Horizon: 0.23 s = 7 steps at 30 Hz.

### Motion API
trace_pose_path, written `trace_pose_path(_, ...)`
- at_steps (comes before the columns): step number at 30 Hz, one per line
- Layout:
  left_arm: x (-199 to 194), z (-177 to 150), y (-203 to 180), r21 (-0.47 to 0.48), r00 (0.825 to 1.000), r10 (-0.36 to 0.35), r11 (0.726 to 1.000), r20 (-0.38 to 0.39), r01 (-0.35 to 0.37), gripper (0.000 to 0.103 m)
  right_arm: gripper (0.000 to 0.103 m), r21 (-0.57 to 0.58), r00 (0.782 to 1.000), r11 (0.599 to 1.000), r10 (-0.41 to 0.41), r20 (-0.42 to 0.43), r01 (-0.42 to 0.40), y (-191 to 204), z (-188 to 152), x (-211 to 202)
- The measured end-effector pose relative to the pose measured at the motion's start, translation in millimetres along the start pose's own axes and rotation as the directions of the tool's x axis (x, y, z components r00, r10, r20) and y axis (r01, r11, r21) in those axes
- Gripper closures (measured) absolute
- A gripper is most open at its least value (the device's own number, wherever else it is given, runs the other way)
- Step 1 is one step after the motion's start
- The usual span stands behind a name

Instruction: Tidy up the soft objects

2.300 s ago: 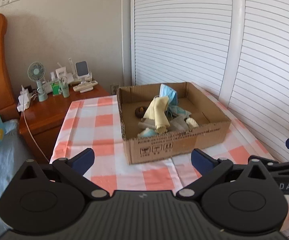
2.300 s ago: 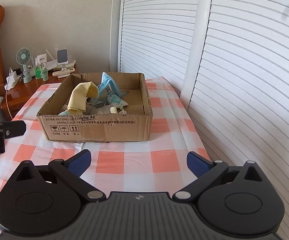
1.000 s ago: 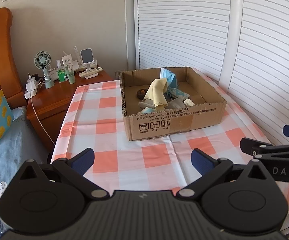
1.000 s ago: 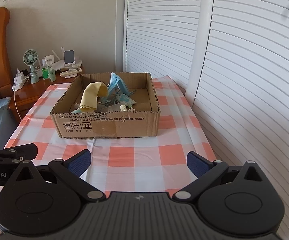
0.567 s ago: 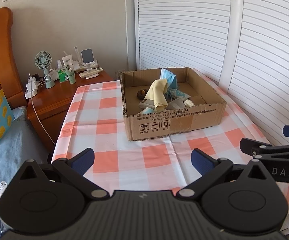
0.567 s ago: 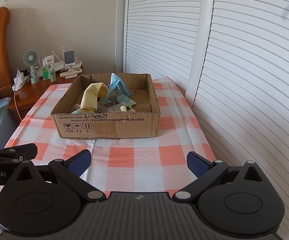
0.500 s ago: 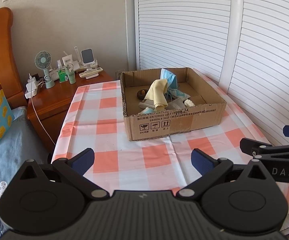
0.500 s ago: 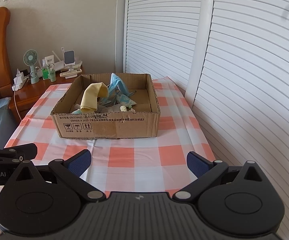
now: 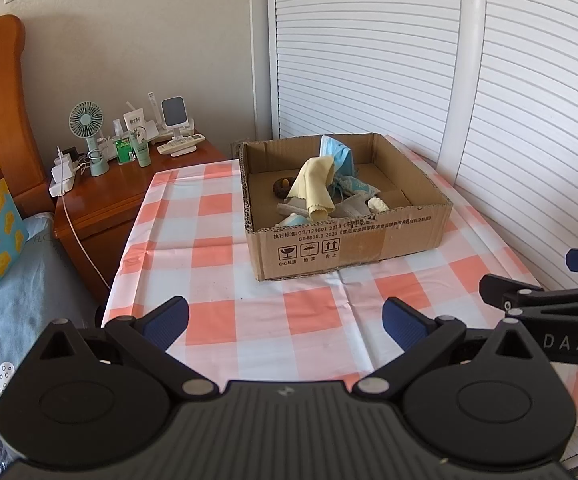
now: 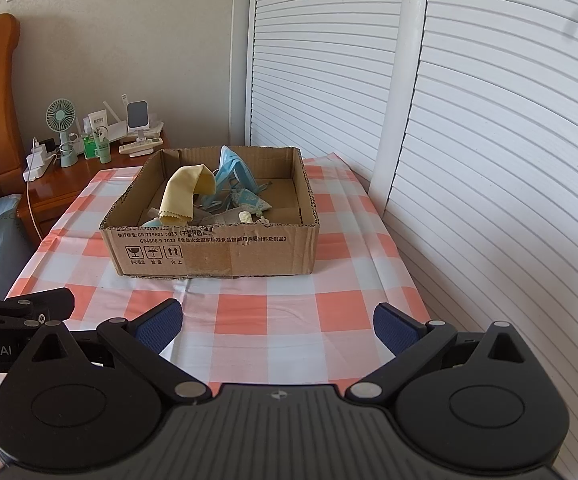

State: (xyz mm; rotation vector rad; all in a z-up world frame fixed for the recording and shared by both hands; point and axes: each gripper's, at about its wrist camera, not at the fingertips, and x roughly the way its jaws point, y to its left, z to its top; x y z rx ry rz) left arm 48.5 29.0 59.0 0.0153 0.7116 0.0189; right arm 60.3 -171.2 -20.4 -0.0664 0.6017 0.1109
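Both grippers, left gripper [image 9: 285,318] and right gripper [image 10: 277,320], hover with jaws wide apart and empty, well short of the cardboard box [image 9: 349,240] ahead, where the limp, light yellow cloth [image 9: 317,188] looks easiest pinched at its raised fold.

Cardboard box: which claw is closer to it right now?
Neither clearly: both sit back at the table's near edge. The left claw faces the cardboard box from its front-left, the right claw from its front-right.

Plenty of open tablecloth up front

Checked cloth [image 10: 249,312] lies bare between both grippers and the cardboard box [image 10: 213,252]; box top is open, louvered doors [image 10: 489,160] crowd the right edge.
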Motion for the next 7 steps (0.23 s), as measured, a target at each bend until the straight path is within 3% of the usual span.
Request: trace_pose_path(7,-0.4,-0.8,-0.2,0.000,1.000,-0.003,1.000,-0.001,0.003,0.001,0.000,-0.001,1.000,1.000,-0.001,0.000,0.001,-0.1,0.0,0.2)
